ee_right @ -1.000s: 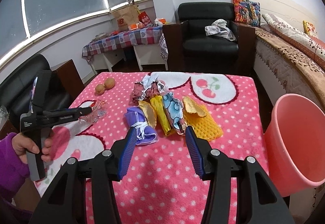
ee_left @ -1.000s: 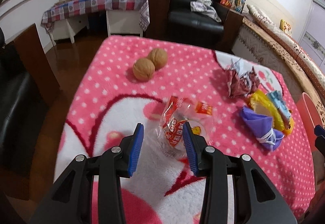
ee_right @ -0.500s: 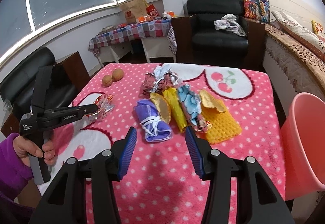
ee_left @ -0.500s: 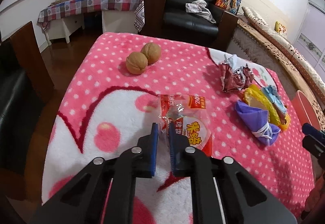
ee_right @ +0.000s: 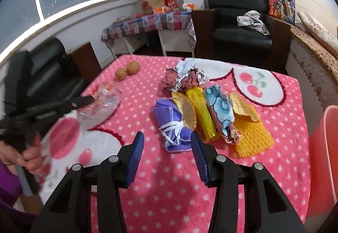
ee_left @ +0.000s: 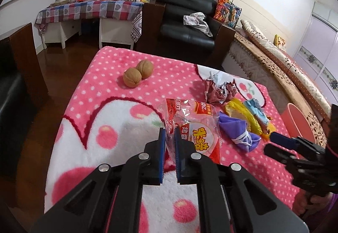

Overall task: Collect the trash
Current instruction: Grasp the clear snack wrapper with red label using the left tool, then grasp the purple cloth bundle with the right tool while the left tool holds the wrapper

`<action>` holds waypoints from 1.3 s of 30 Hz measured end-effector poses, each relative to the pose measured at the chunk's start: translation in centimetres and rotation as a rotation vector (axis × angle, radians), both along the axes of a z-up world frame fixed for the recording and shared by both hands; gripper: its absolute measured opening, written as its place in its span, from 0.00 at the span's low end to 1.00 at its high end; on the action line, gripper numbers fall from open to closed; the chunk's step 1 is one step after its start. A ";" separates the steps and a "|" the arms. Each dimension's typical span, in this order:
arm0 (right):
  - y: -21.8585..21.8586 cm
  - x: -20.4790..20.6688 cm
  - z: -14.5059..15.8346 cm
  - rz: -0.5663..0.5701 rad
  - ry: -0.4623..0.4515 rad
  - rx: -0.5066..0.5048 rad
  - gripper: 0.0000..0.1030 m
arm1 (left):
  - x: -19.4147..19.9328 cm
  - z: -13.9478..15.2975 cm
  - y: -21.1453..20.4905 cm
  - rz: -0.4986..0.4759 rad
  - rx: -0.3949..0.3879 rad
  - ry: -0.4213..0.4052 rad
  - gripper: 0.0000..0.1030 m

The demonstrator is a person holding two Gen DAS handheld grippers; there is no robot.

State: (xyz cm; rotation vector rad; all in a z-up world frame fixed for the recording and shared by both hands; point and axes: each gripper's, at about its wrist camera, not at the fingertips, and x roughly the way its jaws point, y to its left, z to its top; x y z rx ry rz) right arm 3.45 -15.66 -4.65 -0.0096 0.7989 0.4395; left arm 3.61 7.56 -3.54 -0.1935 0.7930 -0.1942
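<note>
The pink plastic bin (ee_right: 323, 161) stands off the right edge of the pink polka-dot blanket (ee_right: 160, 195), well apart from the left gripper (ee_left: 169, 142), so the carry runs over the whole row of rolled cloths. That is where I'd expect trouble. The clear crinkly snack wrapper with red and orange print (ee_left: 196, 127) is slick film pinched only along its near-left edge, and it could slide out or sag and snag the purple rolled cloth tied with white string (ee_right: 175, 127) on the way. The left gripper is clamped nearly closed on that edge, the wrapper hanging clear of the blanket near the left side. The right gripper (ee_right: 168, 159) (empty) hovers spread wide just short of the purple cloth, touching nothing. Two brown walnuts (ee_left: 138, 73) sit far left, out of the way.
</note>
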 end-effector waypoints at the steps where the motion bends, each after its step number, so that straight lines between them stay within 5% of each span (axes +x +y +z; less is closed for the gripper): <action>1: 0.3 0.3 -0.3 -0.006 0.007 -0.019 0.45 | -0.2 0.1 0.0 0.000 -0.002 -0.001 0.07; 10: 1.3 2.8 -2.7 -0.022 0.064 -0.102 0.48 | -0.5 -0.1 -0.1 -0.008 -0.021 0.017 0.07; 12: 1.2 2.8 -3.1 -0.015 0.081 -0.081 0.37 | -0.6 -0.3 -0.3 -0.013 -0.021 0.021 0.07; 14: 1.0 2.7 -3.1 -0.015 0.085 -0.065 0.36 | -0.5 -0.3 -0.5 -0.017 -0.023 0.023 0.07; 39: -5.9 -3.6 2.4 -0.128 -0.028 0.036 0.33 | -1.9 2.0 -6.1 -0.139 -0.050 -0.028 0.07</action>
